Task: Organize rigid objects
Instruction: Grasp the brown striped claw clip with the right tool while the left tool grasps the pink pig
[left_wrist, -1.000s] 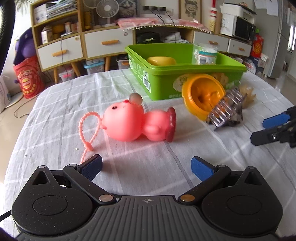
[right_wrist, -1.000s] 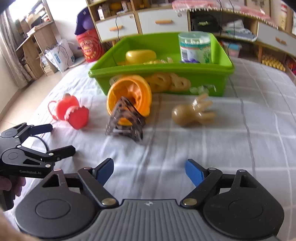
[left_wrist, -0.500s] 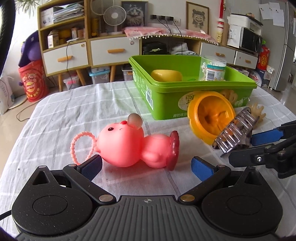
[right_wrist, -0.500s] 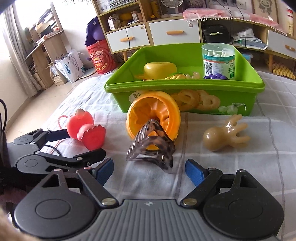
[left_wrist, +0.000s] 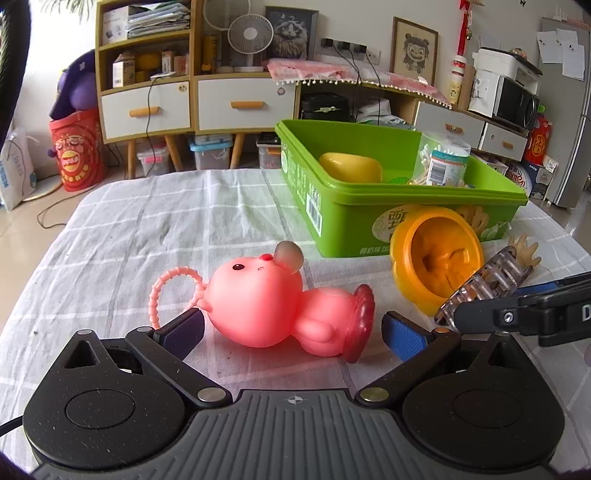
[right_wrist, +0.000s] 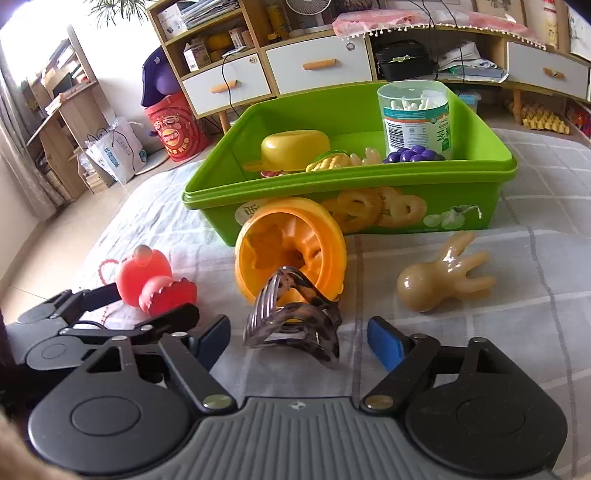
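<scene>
Being straddled by the left gripper (left_wrist: 293, 330), jaws wide, pink toy (left_wrist: 273, 306) at centre frame, right gripper (right_wrist: 297, 341) jaws just closing around the hair claw (right_wrist: 291, 314), pads not touching.

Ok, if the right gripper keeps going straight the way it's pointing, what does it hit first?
Most likely the tortoiseshell hair claw, lying between the open fingers of the right gripper, whose jaws have just been closing. The orange cup lies on its side right behind it, though depth is hard to judge.
</scene>
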